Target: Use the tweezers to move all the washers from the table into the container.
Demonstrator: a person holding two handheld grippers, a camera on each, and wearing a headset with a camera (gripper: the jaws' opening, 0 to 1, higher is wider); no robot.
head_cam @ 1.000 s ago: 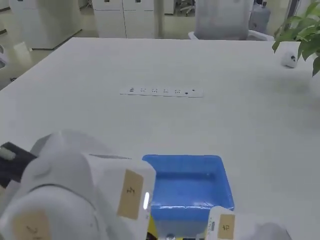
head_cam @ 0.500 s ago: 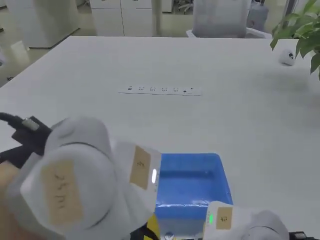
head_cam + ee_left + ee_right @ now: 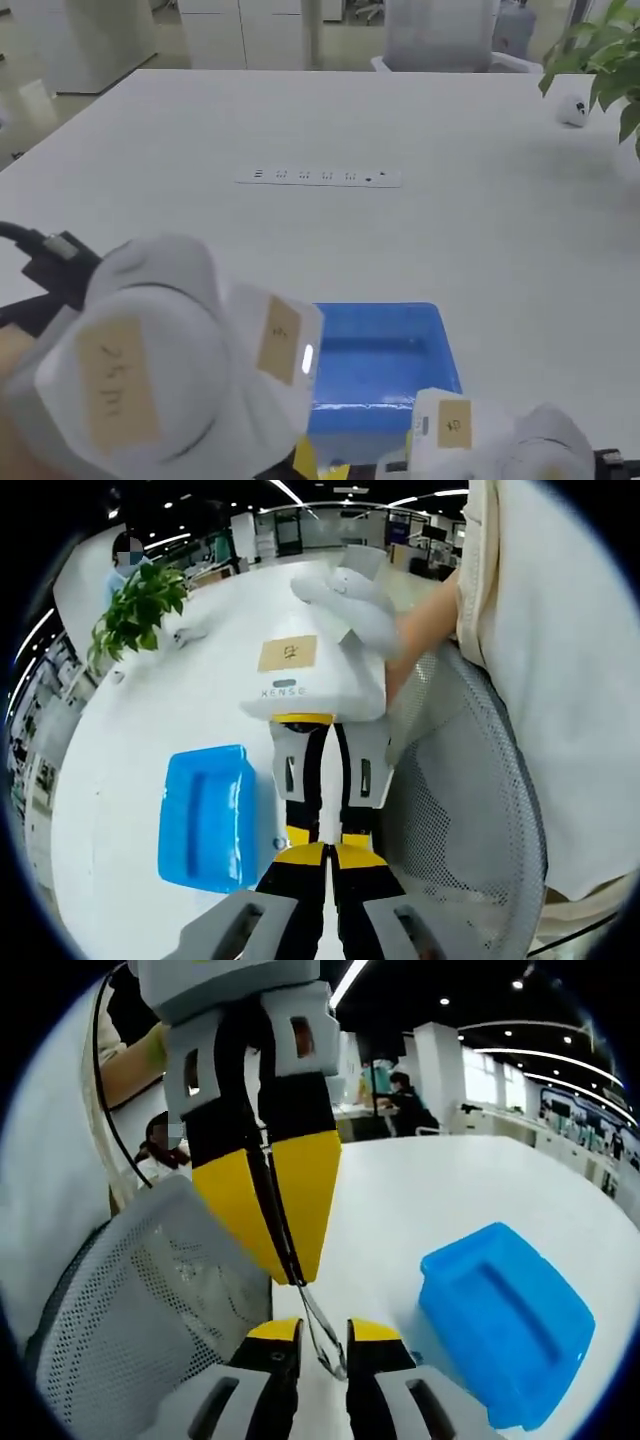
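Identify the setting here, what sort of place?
Probably an open-plan office or lab: a large white table with a power strip on it, a mesh office chair, a potted plant, and long ceiling strip lights.

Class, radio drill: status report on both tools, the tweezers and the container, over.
Left tool shut on tweezers. Right tool jaws flank their tip, grip unclear. Blue container on table, near tools. Mesh chair back close by.

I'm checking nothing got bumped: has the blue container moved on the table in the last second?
No. The blue container sits in the same spot below the power strip. Both shifted slightly together, so only the camera moved.
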